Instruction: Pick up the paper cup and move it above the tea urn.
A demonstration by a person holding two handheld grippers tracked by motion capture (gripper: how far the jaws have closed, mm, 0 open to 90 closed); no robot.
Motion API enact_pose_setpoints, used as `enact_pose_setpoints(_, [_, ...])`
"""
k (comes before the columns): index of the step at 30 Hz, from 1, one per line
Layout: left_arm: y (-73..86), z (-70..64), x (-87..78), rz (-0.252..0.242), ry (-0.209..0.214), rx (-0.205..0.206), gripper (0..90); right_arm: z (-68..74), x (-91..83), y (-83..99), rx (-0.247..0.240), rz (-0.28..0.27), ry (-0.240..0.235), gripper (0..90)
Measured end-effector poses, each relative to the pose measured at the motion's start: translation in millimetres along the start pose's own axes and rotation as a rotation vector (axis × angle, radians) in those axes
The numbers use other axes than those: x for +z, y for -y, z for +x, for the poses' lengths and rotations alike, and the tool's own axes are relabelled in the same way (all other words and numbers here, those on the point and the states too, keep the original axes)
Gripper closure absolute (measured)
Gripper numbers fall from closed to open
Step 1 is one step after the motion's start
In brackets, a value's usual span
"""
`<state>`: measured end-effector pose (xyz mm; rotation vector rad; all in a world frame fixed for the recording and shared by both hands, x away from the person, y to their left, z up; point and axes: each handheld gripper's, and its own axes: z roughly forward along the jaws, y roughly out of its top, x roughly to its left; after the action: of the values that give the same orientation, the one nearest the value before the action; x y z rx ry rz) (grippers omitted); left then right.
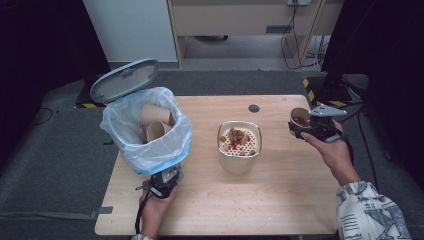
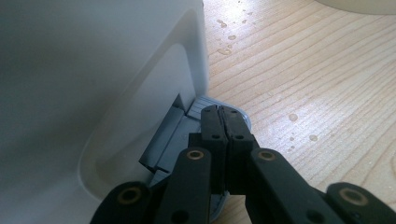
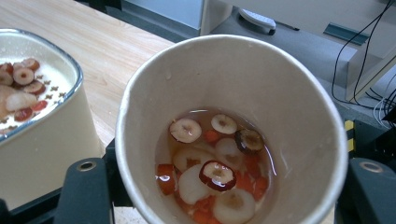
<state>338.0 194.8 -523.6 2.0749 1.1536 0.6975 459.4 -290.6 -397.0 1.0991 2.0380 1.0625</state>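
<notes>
I am holding a paper cup (image 1: 300, 118) clamped between the jaws of my right gripper (image 1: 304, 131), off to the right of the strainer container (image 1: 239, 147) that stands mid-table. In the right gripper view the cup (image 3: 231, 126) is sitting upright with liquid, sliced dates and red bits pooled in its bottom, and the strainer container (image 3: 35, 135) is lying just beside it to the left, fruit already resting on its perforated top.

My left gripper (image 1: 161, 186) is down at the foot of the trash bin (image 1: 145, 130), left of the strainer container; its jaws are pressed together, tips resting on the grey pedal (image 2: 187, 133), and the lid (image 1: 125, 80) is standing open.

As I judge it, the risks are these: squeezing too hard could buckle the thin cup wall and slop liquid onto the table (image 1: 280, 195); tipping it before it is over the strainer would spill short; and if my left gripper is slipping off the pedal, the lid could drop onto the discarded cups (image 1: 154, 122).
</notes>
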Motion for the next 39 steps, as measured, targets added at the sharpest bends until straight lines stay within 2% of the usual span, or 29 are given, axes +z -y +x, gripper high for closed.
enact_pose_setpoints(20, [0.0, -0.2, 0.0, 0.000, -0.001, 0.002, 88.1, -12.0, -3.2, -27.9, -0.017, -0.006, 0.011, 32.2])
enact_pose_setpoints(39, [0.2, -0.2, 0.0, -0.001, -0.002, 0.003, 88.0, -16.4, -7.7, -43.6, -0.038, -0.013, 0.008, 32.2])
